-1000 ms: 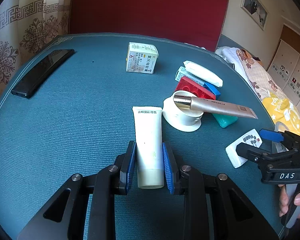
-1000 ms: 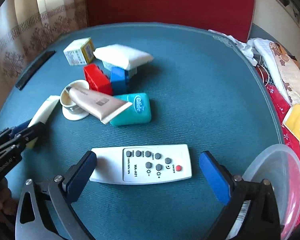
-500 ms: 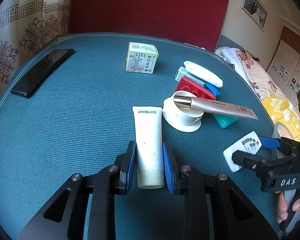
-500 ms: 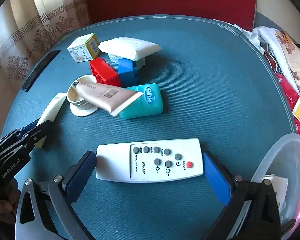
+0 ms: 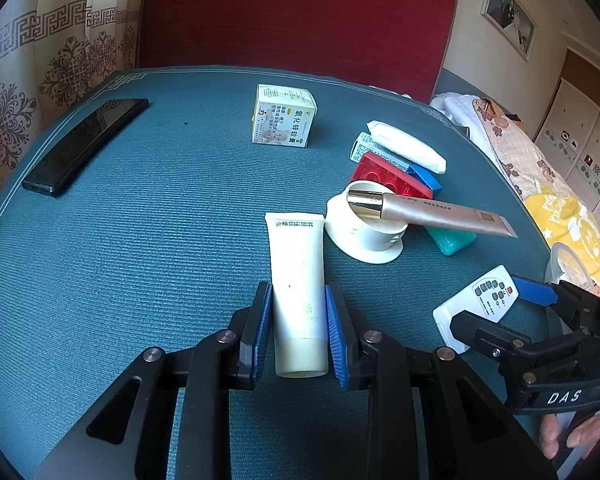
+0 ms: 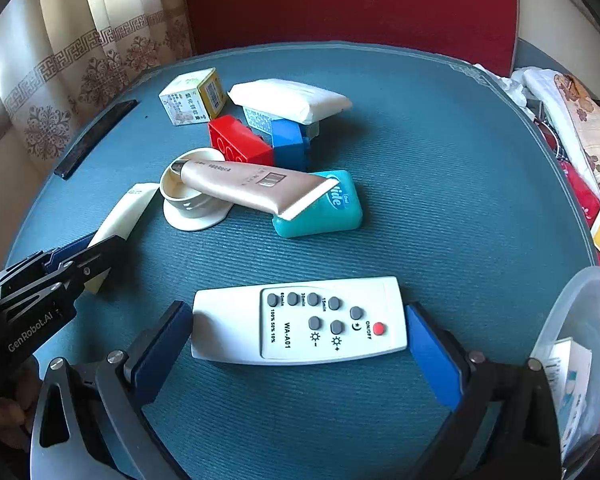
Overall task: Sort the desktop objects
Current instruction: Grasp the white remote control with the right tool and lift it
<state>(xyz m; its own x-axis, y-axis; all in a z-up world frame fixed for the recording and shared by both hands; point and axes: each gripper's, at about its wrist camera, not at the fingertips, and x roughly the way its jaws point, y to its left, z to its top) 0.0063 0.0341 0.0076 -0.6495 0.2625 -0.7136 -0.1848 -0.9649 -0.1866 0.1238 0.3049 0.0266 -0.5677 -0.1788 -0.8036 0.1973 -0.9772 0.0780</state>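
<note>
The left gripper (image 5: 298, 320) is clamped on a white tube (image 5: 298, 280) that lies flat on the teal table (image 5: 140, 220), its blue pads pressing the tube's sides near the cap end. The right gripper (image 6: 298, 334) stands wide around a white remote (image 6: 298, 322) that lies crosswise between its blue pads; the left pad is at or almost at the remote's blank end, the right pad looks just clear of the other end, and whether either one presses cannot be told.

Just past the tube stands a small white cup (image 5: 364, 228) on a round base. A beige tube (image 6: 252, 184) lies slanted with its metallic cap resting in the cup and its flat crimped end propped on a teal floss case (image 6: 320, 208). Whether the cup holds anything else cannot be told. Behind them a red block (image 6: 240, 140) and a blue block (image 6: 288, 140) sit side by side, with a white tissue pack (image 6: 288, 98) lying on a printed packet behind them. A small carton (image 5: 282, 114) stands alone farther back, and a black phone (image 5: 84, 144) lies near the far left edge.

At the right edge, beside the right gripper, is a clear plastic bowl (image 6: 572, 320); some printed paper or card shows inside it, too distorted to identify. A hand (image 5: 576, 432) holds the right gripper's handle.
</note>
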